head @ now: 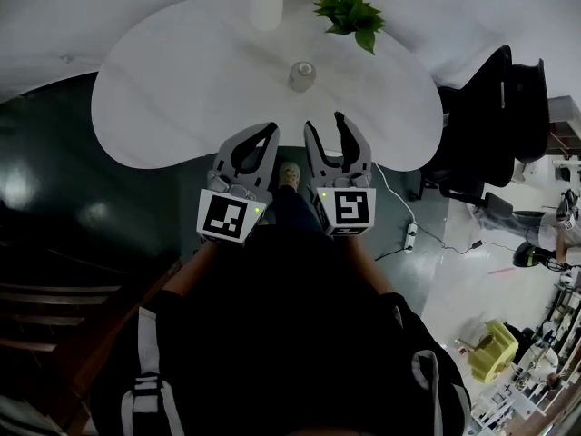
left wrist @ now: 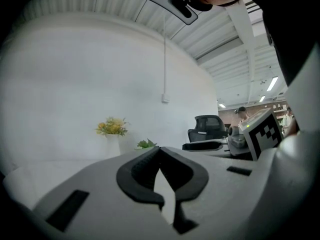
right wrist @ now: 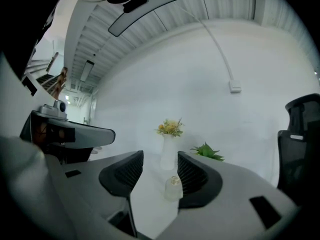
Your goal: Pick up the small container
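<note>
Head view, small container (head: 301, 74) beyond right tool (head: 325, 122), untouched

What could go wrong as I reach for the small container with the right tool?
1. In the right gripper view the small container sits close to one jaw of the open right tool, not centred; that jaw may tip it over.
2. The vase and plant stand beyond it; overshooting could hit them.
3. It is clear on a white table, so easy to misjudge.
</note>
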A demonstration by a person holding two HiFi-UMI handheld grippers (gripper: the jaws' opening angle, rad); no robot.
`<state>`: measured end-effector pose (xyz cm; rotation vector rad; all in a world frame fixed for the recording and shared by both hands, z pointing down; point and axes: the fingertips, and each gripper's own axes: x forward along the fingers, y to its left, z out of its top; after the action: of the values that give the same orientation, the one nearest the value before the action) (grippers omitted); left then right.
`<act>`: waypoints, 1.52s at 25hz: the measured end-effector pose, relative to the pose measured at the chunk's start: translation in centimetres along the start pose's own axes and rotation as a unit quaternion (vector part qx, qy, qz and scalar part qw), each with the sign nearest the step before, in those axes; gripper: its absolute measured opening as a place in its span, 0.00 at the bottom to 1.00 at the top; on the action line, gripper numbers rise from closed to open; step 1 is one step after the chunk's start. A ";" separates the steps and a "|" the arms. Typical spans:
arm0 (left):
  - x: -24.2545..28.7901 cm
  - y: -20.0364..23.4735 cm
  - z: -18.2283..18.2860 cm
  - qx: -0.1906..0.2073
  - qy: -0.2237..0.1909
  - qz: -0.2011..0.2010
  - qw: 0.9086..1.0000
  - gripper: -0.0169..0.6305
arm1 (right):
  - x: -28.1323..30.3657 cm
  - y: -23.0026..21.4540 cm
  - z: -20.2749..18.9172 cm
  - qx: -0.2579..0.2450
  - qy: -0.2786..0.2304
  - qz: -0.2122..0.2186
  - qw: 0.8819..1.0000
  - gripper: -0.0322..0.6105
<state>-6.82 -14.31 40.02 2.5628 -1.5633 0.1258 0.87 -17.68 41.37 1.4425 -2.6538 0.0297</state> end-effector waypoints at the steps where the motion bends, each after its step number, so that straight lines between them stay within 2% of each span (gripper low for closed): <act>1: 0.9 0.4 0.0 -0.001 0.002 0.003 1.000 0.04 | 0.9 -0.4 -0.2 -0.002 0.001 0.007 1.000 0.40; 10: 8.0 3.8 -0.4 -0.007 0.018 0.037 0.999 0.04 | 7.6 -4.1 -3.3 -0.007 0.030 0.058 0.998 0.44; 16: 10.1 5.2 -1.1 -0.010 0.033 0.067 0.997 0.04 | 10.2 -4.8 -5.8 -0.006 0.048 0.095 0.994 0.47; 21: 11.2 5.6 -1.6 -0.014 0.042 0.078 0.996 0.04 | 11.7 -4.8 -8.3 -0.007 0.070 0.118 0.991 0.50; 27: 12.3 6.1 -2.3 -0.018 0.055 0.078 0.995 0.04 | 13.0 -4.9 -11.7 0.000 0.100 0.127 0.987 0.53; 35: 13.3 6.9 -3.3 -0.031 0.080 0.054 0.995 0.04 | 14.9 -4.3 -15.1 -0.003 0.134 0.127 0.983 0.59; 38: 13.9 7.4 -3.5 -0.017 0.087 0.044 0.995 0.04 | 15.6 -4.2 -16.5 -0.004 0.157 0.121 0.980 0.59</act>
<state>-7.07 -29.27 45.97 2.3866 -1.5975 0.3192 -2.35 -31.74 59.38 1.0063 -2.5415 0.2466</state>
